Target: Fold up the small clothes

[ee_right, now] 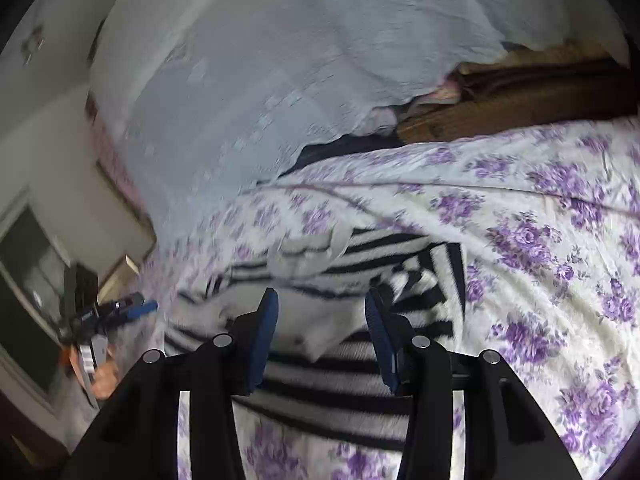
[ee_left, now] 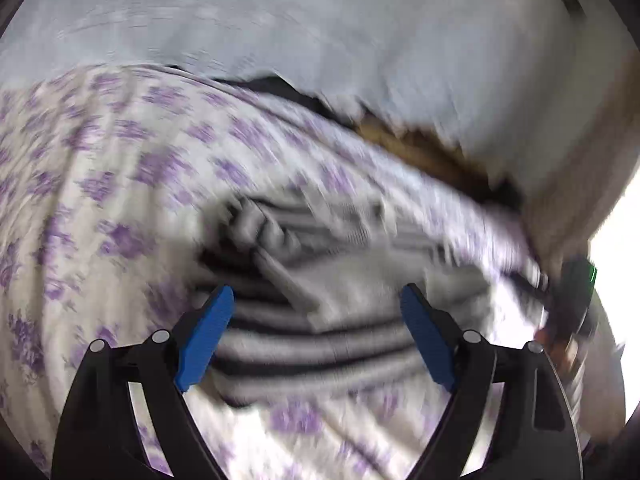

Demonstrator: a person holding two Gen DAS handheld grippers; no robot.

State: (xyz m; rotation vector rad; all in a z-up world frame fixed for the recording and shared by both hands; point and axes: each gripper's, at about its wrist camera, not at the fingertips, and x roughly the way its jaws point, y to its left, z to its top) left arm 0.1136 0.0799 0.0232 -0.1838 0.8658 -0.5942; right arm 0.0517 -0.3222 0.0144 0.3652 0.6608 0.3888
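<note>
We see left gripper (ee_left: 316,334) tilted down over striped garment (ee_left: 320,320), blue pads spread wide, nothing pinched. Right gripper (ee_right: 320,344) angled down over same garment (ee_right: 340,376), pads parted, cloth between them but not pressed. Garment lies bunched on purple-flowered bedsheet (ee_right: 540,220). Left gripper (ee_right: 102,314) seen at left edge of right view, hand (ee_right: 100,380) beneath it. Pale blue cover (ee_left: 320,40) beyond.

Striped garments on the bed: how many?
1. The striped garment lies bunched on the floral sheet, just ahead of both grippers' open fingers. Others may be hidden under its folds.
</note>
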